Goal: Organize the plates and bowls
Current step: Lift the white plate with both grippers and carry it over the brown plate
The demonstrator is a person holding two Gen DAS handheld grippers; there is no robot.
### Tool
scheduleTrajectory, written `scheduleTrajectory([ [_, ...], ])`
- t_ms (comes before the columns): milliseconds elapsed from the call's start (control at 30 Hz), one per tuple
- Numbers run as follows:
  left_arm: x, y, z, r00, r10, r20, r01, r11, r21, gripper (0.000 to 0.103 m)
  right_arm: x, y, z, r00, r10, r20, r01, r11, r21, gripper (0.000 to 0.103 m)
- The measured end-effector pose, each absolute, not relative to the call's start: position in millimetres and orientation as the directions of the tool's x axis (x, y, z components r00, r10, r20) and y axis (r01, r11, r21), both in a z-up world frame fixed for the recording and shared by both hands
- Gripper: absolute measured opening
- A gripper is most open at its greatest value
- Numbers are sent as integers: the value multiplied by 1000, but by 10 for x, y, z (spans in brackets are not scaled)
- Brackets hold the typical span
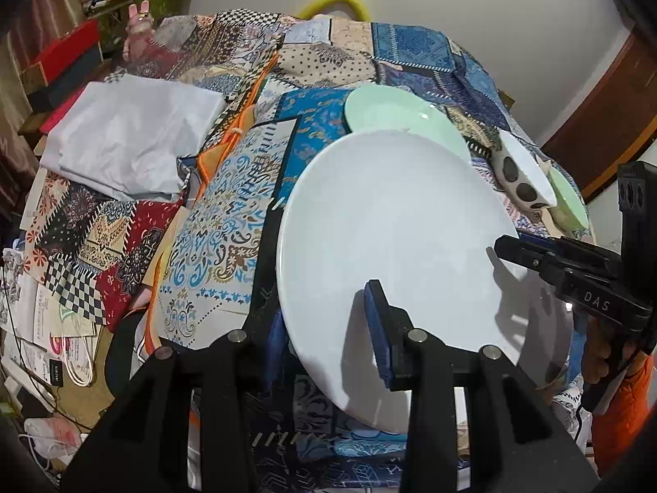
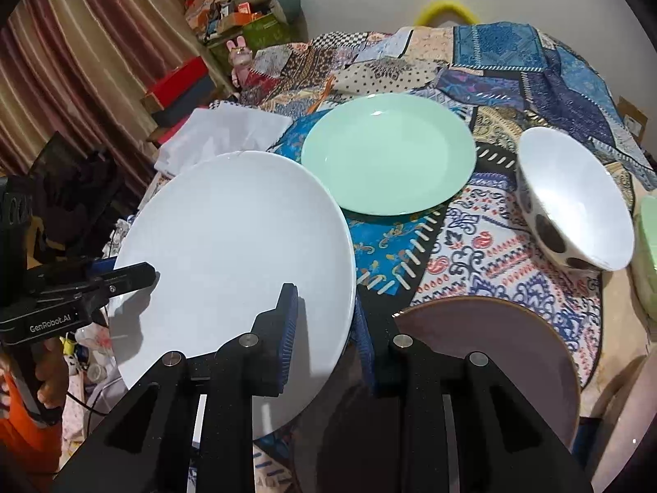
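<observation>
A large white plate [image 1: 390,213] [image 2: 230,226] hangs tilted above the patchwork-covered table, held from two sides. My left gripper [image 1: 324,320] is shut on its near rim, one blue pad on top and the other finger underneath. My right gripper [image 2: 328,328] is shut on the opposite rim in the same way. Each gripper shows in the other's view: the right gripper [image 1: 509,246], the left gripper [image 2: 139,275]. A mint green plate [image 1: 394,111] [image 2: 390,156] lies flat on the table behind. A white bowl with dark spots [image 1: 521,176] [image 2: 575,201] stands to its right.
A brown-rimmed mauve plate [image 2: 492,349] lies under my right gripper. A pale green bowl [image 1: 570,201] [image 2: 648,246] sits at the far right edge. Folded white cloth [image 1: 131,135] [image 2: 221,131] lies at the left. Boxes and clutter stand beyond the table's left side.
</observation>
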State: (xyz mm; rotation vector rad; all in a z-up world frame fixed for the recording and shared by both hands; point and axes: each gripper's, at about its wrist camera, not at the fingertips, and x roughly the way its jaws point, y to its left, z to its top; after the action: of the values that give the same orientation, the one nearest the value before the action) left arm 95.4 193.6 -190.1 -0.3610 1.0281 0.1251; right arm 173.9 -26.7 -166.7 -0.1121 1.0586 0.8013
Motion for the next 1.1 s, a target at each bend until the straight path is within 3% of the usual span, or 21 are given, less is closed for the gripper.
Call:
scheduleTrajectory([
  [1100,1114,807,-1751,504,-176,-846,-82,965,-250,37,1471,-1533,-1569,357,500,-789,-468,827,312,25],
])
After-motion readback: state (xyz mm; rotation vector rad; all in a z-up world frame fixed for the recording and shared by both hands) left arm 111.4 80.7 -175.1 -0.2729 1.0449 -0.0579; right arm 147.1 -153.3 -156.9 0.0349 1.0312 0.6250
